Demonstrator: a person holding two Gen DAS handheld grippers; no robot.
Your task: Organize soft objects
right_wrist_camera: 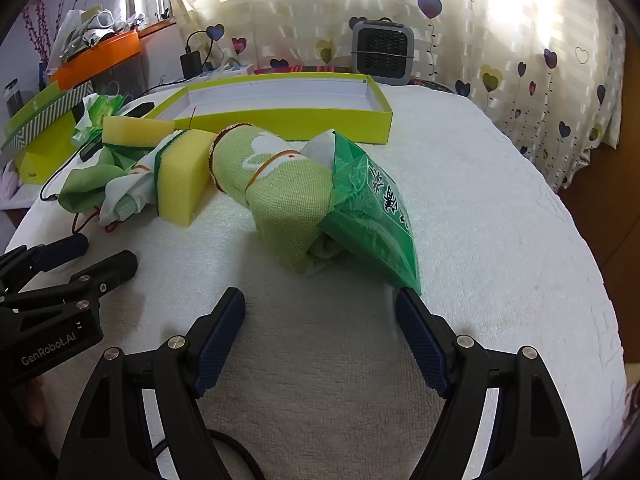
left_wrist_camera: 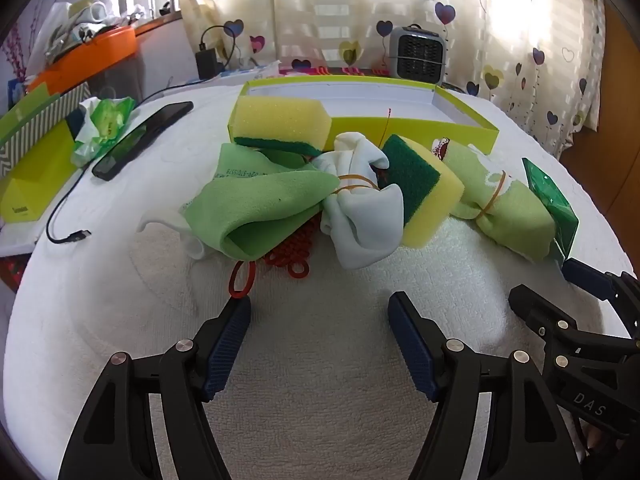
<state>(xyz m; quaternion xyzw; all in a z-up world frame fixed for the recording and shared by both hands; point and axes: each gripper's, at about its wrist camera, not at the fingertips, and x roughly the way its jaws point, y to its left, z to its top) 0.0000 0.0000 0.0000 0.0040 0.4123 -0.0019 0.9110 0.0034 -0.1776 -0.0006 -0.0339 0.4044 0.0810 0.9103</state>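
Note:
Soft things lie in a row on the white towel-covered table (left_wrist_camera: pixel 320 360). In the left wrist view: a green cloth (left_wrist_camera: pixel 260 208), a white cloth bound with a rubber band (left_wrist_camera: pixel 360 208), two yellow-green sponges (left_wrist_camera: pixel 280 124) (left_wrist_camera: pixel 424 192), a rolled green towel (left_wrist_camera: pixel 500 204) and a green plastic packet (left_wrist_camera: pixel 554 204). A shallow yellow-green box (left_wrist_camera: pixel 400 120) stands open behind them. My left gripper (left_wrist_camera: pixel 320 308) is open and empty, short of the pile. My right gripper (right_wrist_camera: pixel 320 304) is open and empty, just short of the rolled towel (right_wrist_camera: pixel 280 196) and packet (right_wrist_camera: pixel 372 208).
A red knotted cord (left_wrist_camera: pixel 288 256) lies under the cloths. A phone (left_wrist_camera: pixel 140 140), a cable (left_wrist_camera: pixel 68 236) and crumpled green wrapping (left_wrist_camera: pixel 104 124) lie at the left. A small heater (left_wrist_camera: pixel 418 52) stands behind the box. Boxes (left_wrist_camera: pixel 36 168) sit at the far left.

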